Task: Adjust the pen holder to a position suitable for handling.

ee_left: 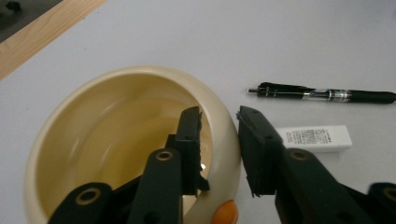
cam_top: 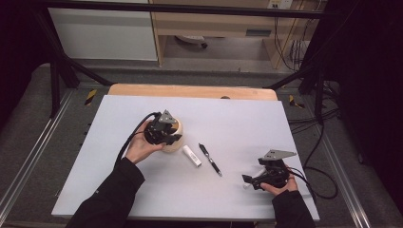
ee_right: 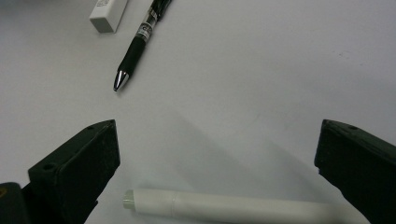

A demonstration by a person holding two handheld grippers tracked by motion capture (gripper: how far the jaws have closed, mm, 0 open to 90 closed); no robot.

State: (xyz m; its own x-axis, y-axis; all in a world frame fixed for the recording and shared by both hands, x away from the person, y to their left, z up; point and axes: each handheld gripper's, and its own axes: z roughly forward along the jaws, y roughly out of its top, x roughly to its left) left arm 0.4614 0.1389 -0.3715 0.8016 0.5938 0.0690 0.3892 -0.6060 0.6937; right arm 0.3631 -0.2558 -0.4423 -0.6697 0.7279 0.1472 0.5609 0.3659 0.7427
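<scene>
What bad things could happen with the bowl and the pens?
The left gripper has its jaws astride the bowl wall, with a gap showing on the outer side; lifted like that, the bowl might slip or tip. The white pen lies between the right gripper's wide-open jaws; being round, it might roll away when they close.

On the white table top (cam_top: 142, 190) the count is one cream bowl (ee_left: 65, 135), one black retractable pen (ee_left: 322, 94), one white eraser in a printed sleeve (ee_left: 314, 138) and one white cylindrical marker-like stick (ee_right: 233, 206), four loose items in all. Handheld tools number two: one left gripper (ee_left: 219, 140) and one right gripper (ee_right: 217, 158), each with two black jaws and one trailing cable, and each carried by one hand in a dark sleeve. One wooden board edge (cam_top: 190, 90) shows beyond the white surface.
</scene>
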